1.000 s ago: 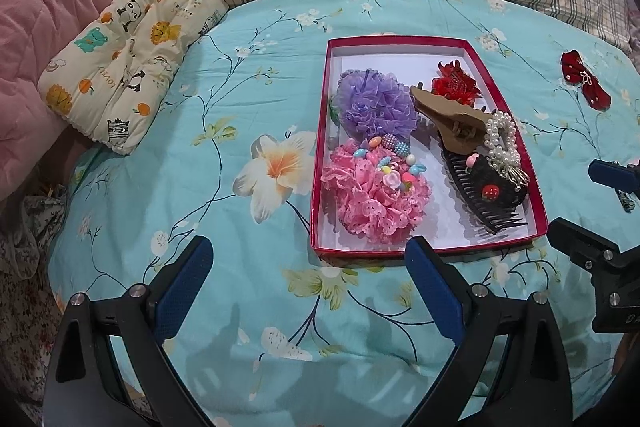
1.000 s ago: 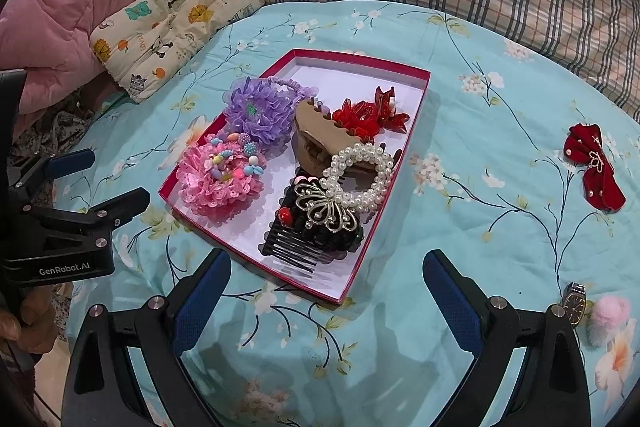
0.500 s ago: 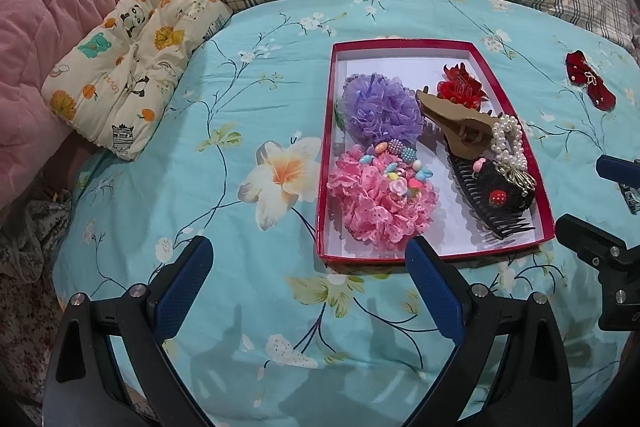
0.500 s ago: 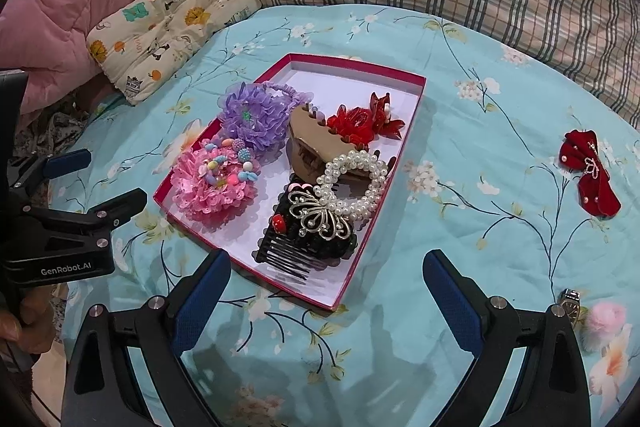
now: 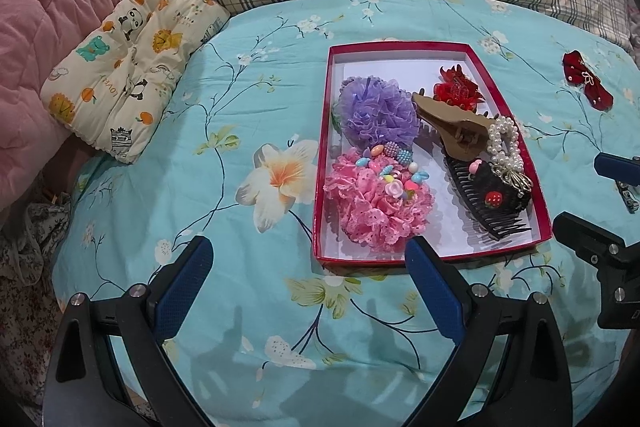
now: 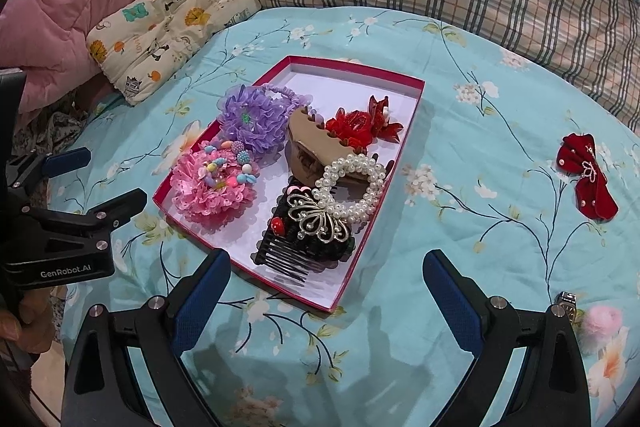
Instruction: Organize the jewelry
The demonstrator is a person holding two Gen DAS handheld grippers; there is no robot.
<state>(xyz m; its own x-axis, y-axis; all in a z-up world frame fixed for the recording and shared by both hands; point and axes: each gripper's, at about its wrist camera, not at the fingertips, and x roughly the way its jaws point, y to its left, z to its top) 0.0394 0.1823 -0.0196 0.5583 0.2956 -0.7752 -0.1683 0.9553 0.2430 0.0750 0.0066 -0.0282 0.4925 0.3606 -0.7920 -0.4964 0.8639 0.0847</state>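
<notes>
While the shallow red cardboard tray (image 6: 404, 131) holds the hair ornaments, the left claw (image 5: 308, 291) and right claw (image 6: 328, 301) hover wide open, empty, above the turquoise floral bedspread (image 6: 460, 155).

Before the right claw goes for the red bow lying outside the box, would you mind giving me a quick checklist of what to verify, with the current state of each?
1. Right claw open and empty: ok, its jaws stand wide apart with nothing between them.
2. Left claw open and empty: ok.
3. Red bow unobstructed on the bedspread: ok, nothing lies on or against it.
4. Free space in the red box: ok, the white floor at its far end is bare.
5. Other loose pieces outside the box: not ok, a pink pompom and a small metal piece lie beside the right claw.
6. What the metal piece is: cannot tell.
</notes>
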